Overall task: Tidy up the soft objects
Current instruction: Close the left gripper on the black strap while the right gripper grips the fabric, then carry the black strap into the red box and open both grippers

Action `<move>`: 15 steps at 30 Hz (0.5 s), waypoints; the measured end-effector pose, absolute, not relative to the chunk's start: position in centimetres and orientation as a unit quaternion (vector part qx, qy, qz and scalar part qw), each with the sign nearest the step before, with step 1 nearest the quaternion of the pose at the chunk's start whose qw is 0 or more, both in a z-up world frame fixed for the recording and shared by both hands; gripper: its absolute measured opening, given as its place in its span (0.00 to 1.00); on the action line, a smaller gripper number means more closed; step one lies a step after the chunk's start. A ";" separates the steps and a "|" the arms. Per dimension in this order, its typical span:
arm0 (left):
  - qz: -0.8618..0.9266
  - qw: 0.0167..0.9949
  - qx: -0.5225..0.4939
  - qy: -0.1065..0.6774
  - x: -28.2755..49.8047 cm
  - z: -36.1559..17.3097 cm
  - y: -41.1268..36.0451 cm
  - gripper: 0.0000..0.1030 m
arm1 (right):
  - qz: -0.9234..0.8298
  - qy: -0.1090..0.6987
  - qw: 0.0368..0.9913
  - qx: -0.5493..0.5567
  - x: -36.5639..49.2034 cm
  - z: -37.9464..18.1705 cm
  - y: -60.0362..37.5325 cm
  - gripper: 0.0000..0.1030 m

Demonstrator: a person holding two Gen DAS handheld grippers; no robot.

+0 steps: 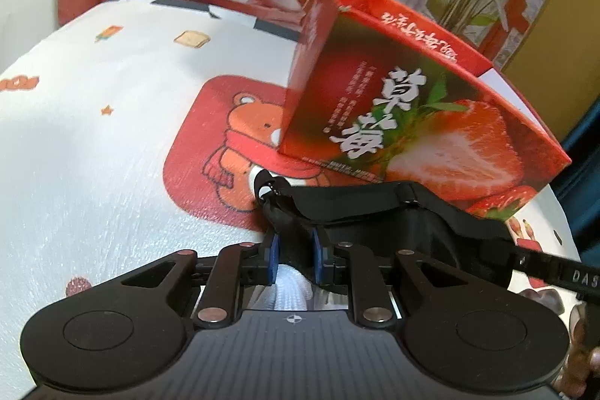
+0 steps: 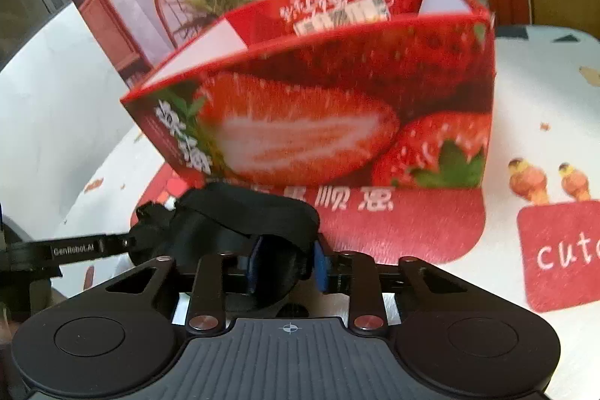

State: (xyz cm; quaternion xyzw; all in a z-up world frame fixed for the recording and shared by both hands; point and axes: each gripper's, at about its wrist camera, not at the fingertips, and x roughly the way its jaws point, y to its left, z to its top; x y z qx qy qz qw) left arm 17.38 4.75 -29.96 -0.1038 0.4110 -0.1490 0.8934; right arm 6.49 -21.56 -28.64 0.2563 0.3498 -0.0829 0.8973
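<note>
Left wrist view: the left tongs (image 1: 294,259) are pinching one end of a black fabric pouch (image 1: 375,212), blue pads (image 1: 273,259) pressed into bunched cloth. The pouch has a strap with a small metal clip (image 1: 267,189) on it, and it hangs just in front of the strawberry box (image 1: 412,107), low against its printed side. The box is red cardboard, open at the top, sitting on a table (image 1: 93,156) covered with a white cloth that has a cartoon bear patch (image 1: 240,145). The other tool's black finger pokes in from the right edge, reaching the far end of the pouch.

Right wrist view: the right tongs (image 2: 287,267) are clamped on the other end of the black fabric pouch (image 2: 240,212), with a fold of it squeezed between the blue pads (image 2: 320,267). The strawberry box (image 2: 318,107) fills the middle of the shot, right behind the pouch; a bit blurry here. The left tool's finger comes in from the left edge and meets the pouch. The table (image 2: 543,100) shows a red "cute" patch (image 2: 558,253) off to the right.
</note>
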 end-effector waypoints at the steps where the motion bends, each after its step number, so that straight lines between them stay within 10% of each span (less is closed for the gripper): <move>1: -0.150 0.895 -0.101 0.407 17.3 -29.8 4.7 0.18 | -0.085 0.344 0.900 0.255 6.4 -28.4 -21.7 0.19; 15: -0.168 0.917 -0.080 0.352 15.2 -26.5 4.0 0.16 | -0.074 0.275 0.932 0.225 5.5 -24.6 -21.6 0.09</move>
